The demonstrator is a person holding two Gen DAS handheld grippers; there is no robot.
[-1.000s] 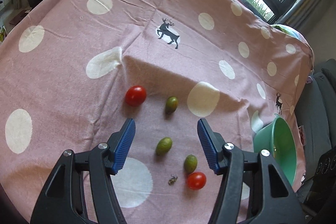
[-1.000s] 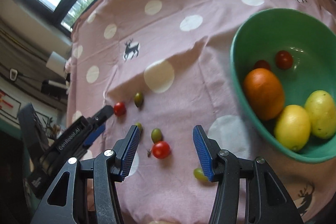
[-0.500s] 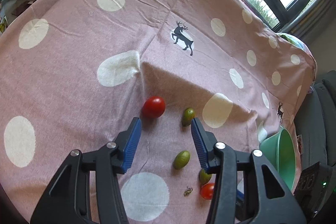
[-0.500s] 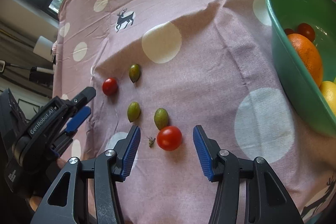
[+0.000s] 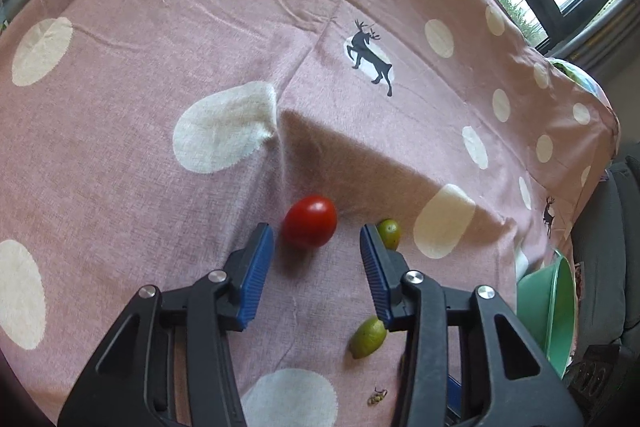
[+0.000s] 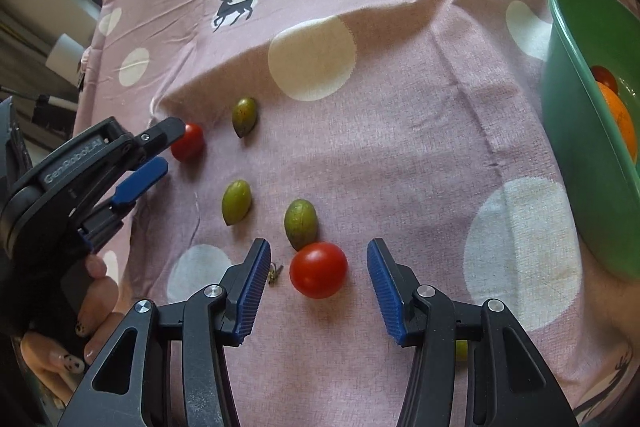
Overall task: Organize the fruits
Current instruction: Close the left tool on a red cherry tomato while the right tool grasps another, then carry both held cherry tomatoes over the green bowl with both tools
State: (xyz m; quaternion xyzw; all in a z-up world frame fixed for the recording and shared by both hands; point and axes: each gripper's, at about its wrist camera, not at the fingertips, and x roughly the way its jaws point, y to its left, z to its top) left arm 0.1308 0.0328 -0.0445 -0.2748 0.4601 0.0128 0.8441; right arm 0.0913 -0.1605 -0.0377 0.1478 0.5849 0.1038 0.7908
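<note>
Two tools are lined up on two separate tomatoes at once, which looks like a plan to save a trip to the bowl. Left tool (image 5: pixel 316 241) sits low over the pink dotted cloth (image 5: pixel 160 75) on the worktop, its jaws have just been narrowing, and the far red tomato (image 5: pixel 310 221) sits right at the tips in the middle of that view, but the pads don't press on it yet, so nothing is held. Right tool (image 6: pixel 318 265) has its jaws partly apart with the near red tomato (image 6: pixel 319 269) square between them, gaps showing on both sides, so also not gripping. Both point steeply down, which makes sense for pinching small round things off fabric without knocking the neighbours. And there are neighbours: one green fruit (image 6: pixel 301 223) is touching or nearly touching the near tomato from above, another green fruit (image 6: pixel 236 201) lies left of it, a third (image 6: pixel 245 115) is up by the far tomato. A little dried stem (image 6: pixel 275 273) lies just beside the right tool's left pad. Green bowl (image 6: pixel 580 163) is at the right edge of the right view with an orange (image 6: pixel 622 119) and a tomato already inside, so I'd guess the loose ones end up there too. Closing on the near tomato might nudge that green one, it could roll.
</note>
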